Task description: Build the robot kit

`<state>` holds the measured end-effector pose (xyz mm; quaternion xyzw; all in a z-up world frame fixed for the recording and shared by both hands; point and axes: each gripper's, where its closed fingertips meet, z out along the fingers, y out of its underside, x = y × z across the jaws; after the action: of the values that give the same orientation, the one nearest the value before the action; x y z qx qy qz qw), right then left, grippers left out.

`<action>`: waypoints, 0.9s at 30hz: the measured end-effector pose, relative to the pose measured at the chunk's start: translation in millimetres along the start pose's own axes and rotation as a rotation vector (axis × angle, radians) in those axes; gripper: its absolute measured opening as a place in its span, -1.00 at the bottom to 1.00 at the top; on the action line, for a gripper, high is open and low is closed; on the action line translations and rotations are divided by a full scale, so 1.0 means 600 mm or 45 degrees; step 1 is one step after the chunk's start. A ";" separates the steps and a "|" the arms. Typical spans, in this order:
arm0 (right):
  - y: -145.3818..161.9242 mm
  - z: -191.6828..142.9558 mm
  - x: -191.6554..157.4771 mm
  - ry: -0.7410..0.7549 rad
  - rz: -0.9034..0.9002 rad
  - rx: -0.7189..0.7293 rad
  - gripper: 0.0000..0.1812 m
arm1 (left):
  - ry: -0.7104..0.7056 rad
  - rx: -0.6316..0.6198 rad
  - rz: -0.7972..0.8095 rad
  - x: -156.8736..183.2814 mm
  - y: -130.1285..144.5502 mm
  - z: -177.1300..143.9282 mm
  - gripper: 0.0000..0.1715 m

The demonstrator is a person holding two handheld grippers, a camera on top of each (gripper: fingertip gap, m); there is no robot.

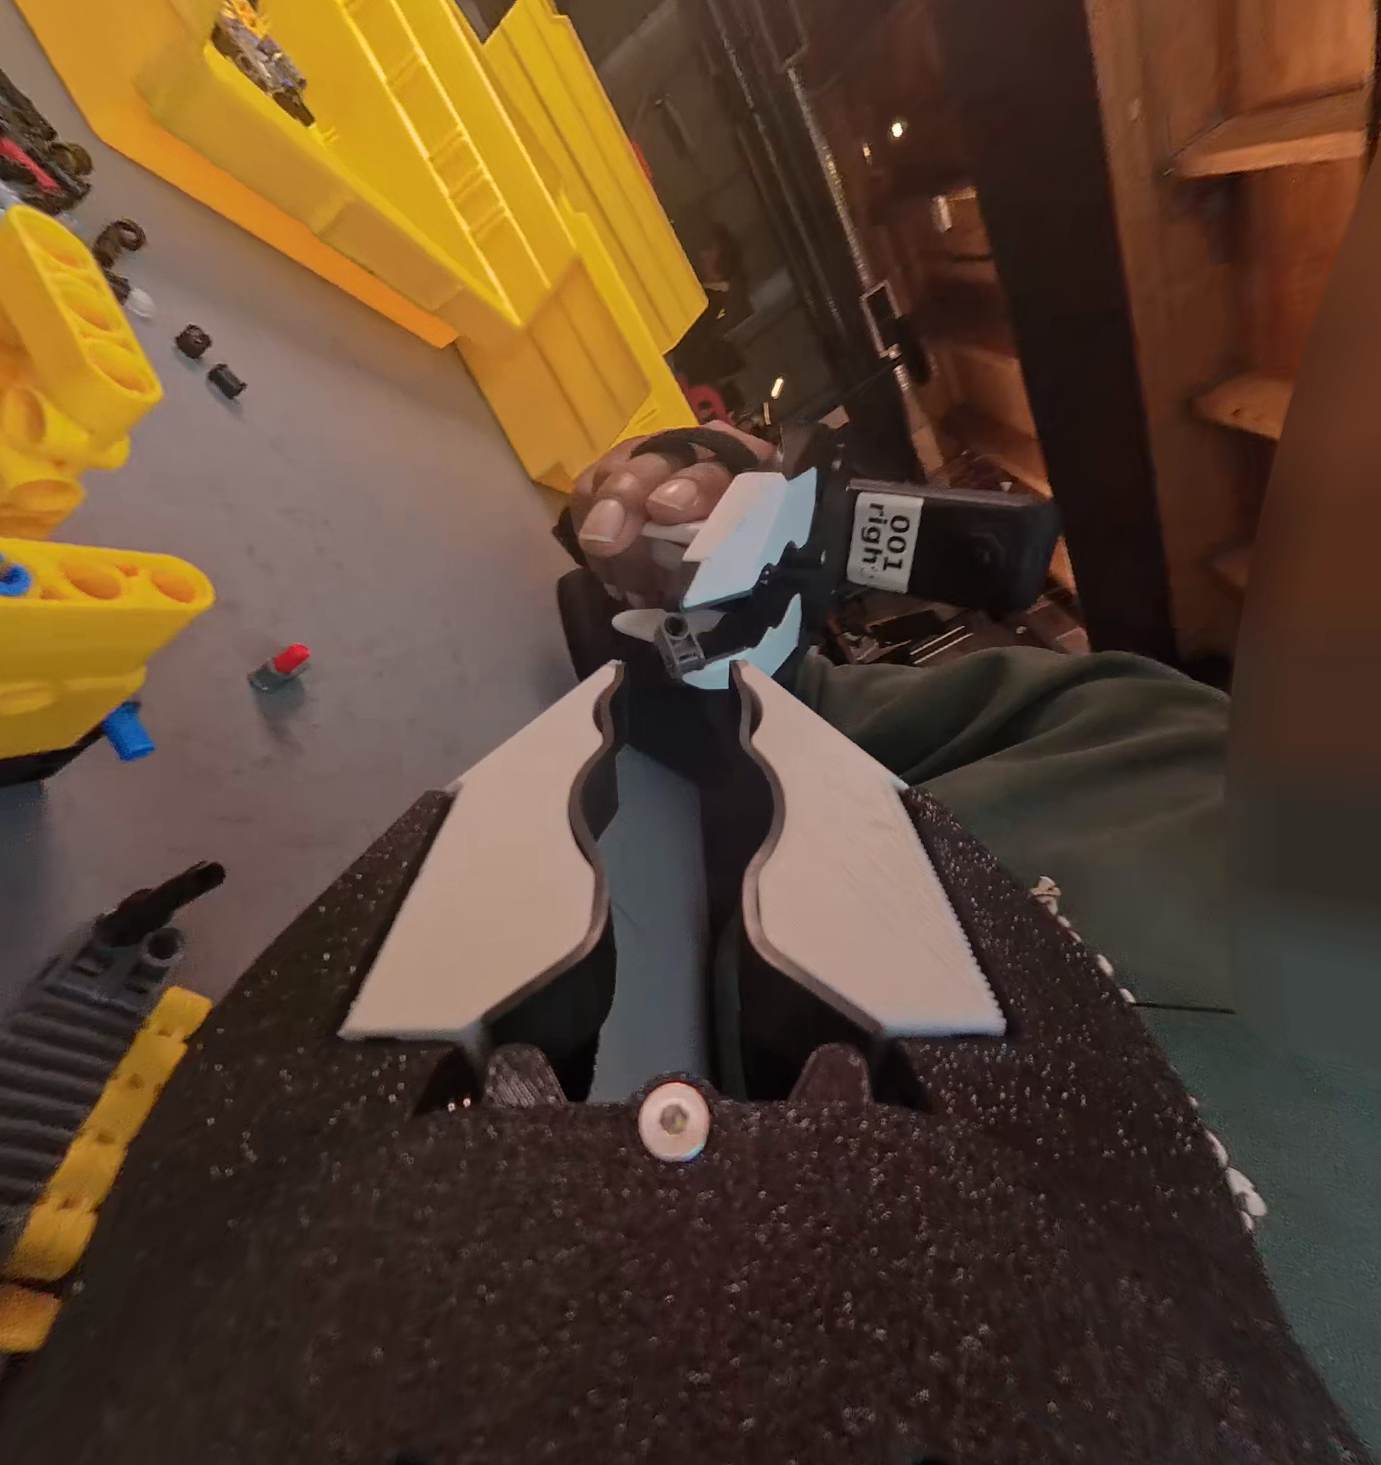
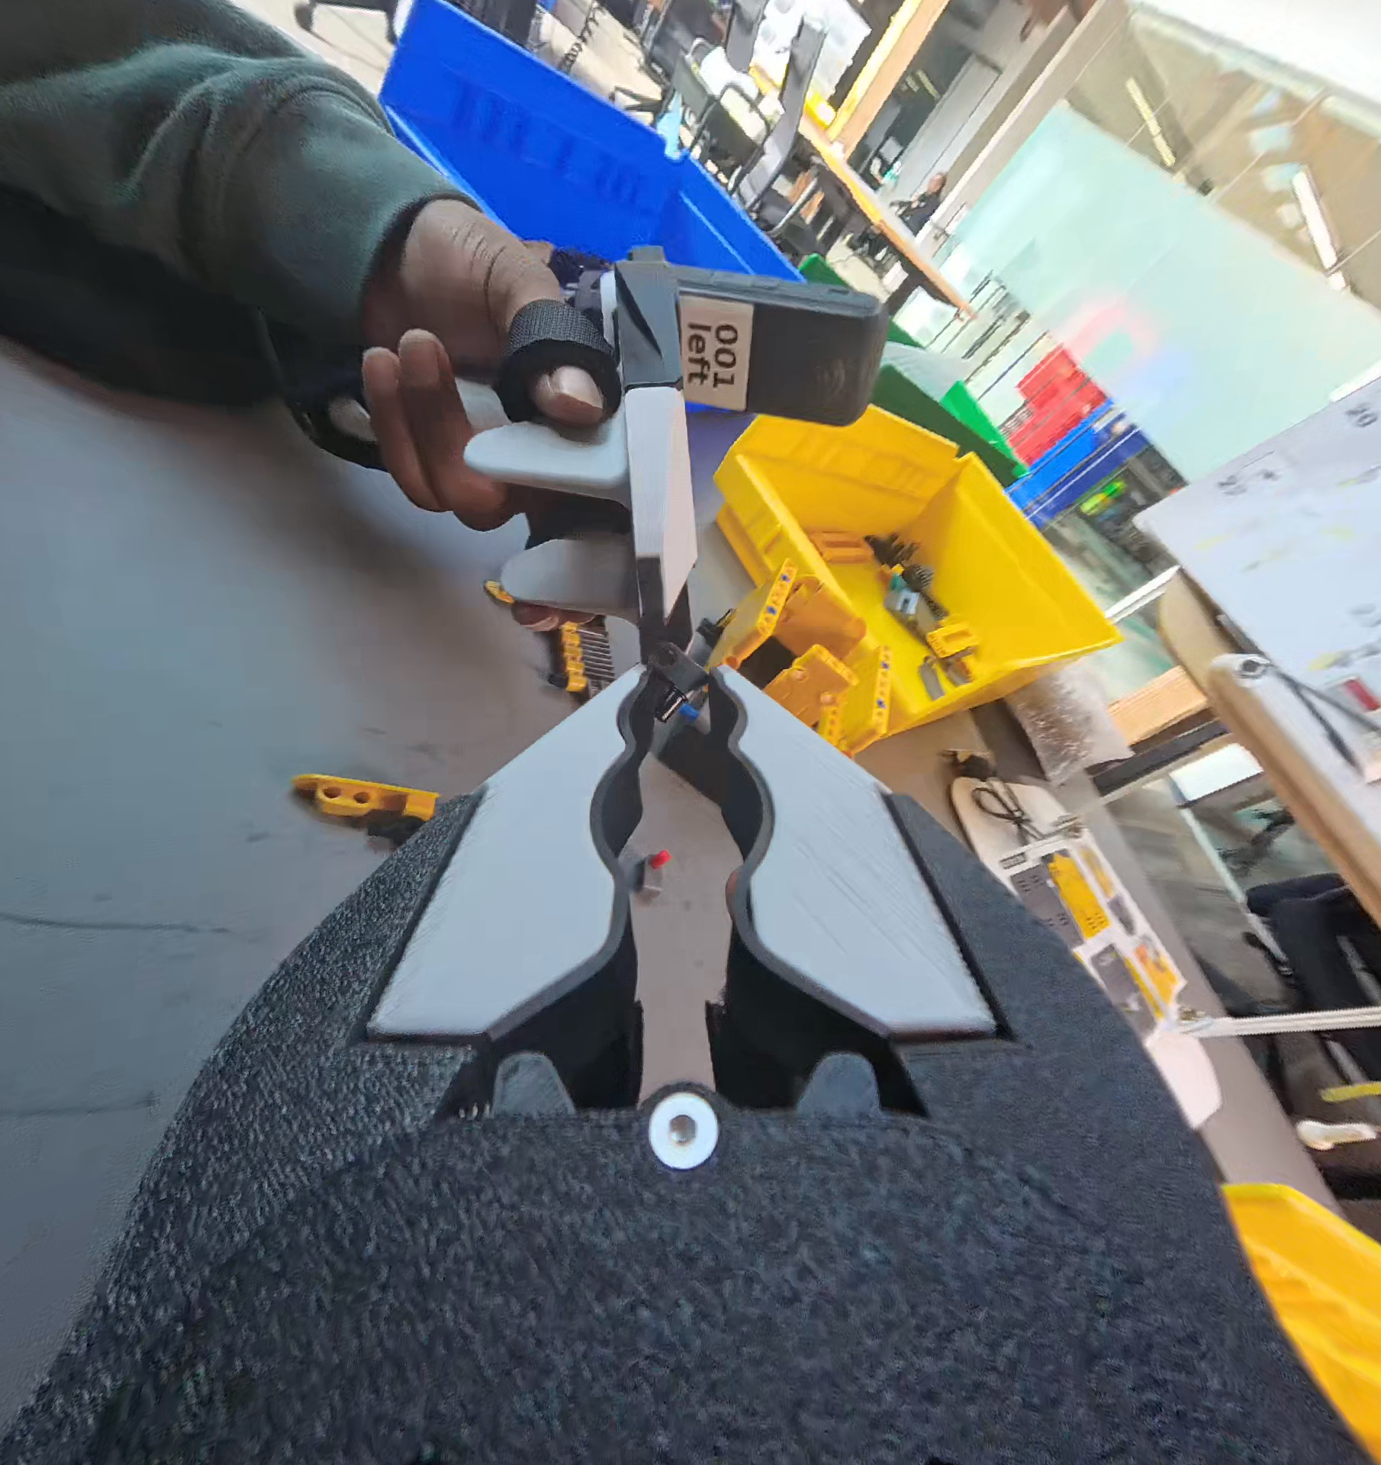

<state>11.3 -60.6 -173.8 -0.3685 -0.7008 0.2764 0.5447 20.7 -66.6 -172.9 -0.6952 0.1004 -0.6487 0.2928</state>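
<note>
My right gripper (image 2: 678,678) is shut on a small dark grey connector (image 2: 675,672) with a blue pin at its lower end, held above the grey table (image 2: 156,634). In the left wrist view the same connector (image 1: 675,633) sits at the right gripper's (image 1: 699,634) white tips, held by a hand in a green sleeve. My left gripper (image 1: 677,674) has its jaws partly apart, with its tips just short of the connector and nothing gripped between them. In the right wrist view the left gripper (image 2: 662,630) points down at the connector from above.
Yellow bins (image 1: 513,238) and yellow beam assemblies (image 1: 61,618) lie to the left. A red-and-grey piece (image 1: 279,670), a blue pin (image 1: 128,733) and a black track (image 1: 29,1054) lie on the table. A yellow parts bin (image 2: 1012,555), a blue bin (image 2: 552,158) and a loose yellow beam (image 2: 362,797) are nearby. Only a small space, under 4 cm, lies between the two pairs of fingers. The black track (image 1: 29,1054) is about 12 cm from both grippers' fingertips.
</note>
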 end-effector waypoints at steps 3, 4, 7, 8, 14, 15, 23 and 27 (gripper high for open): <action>-0.007 -0.001 0.004 0.081 -0.145 0.009 -0.88 | 0.066 0.014 -0.003 0.012 -0.001 0.004 -0.79; -0.009 -0.001 0.004 0.096 -0.166 0.011 -0.88 | 0.037 0.017 0.033 0.008 -0.001 0.003 -0.87; -0.005 0.000 0.003 0.114 -0.233 -0.020 -0.88 | -0.050 0.001 0.177 0.002 0.000 0.005 -0.89; -0.005 -0.001 0.002 0.115 -0.241 -0.020 -0.88 | -0.079 -0.011 0.245 0.002 0.001 0.005 -0.90; 0.003 -0.012 -0.023 -0.124 0.029 0.000 -0.81 | -0.378 -0.204 0.889 -0.016 0.020 0.007 -0.92; 0.005 -0.016 -0.029 -0.187 0.104 0.006 -0.81 | -0.443 -0.253 1.007 -0.022 0.025 0.006 -0.92; 0.039 -0.010 -0.063 -0.345 0.192 -0.103 -0.85 | -0.615 -0.497 1.501 -0.050 0.062 0.014 -0.92; 0.049 -0.006 -0.070 -0.342 0.130 -0.148 -0.93 | -0.618 -0.517 1.508 -0.053 0.066 0.014 -0.92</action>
<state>26.5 -77.9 -219.6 -0.3941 -0.7625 0.3096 0.4093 33.8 -79.7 -220.9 -0.6901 0.5163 -0.1718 0.4771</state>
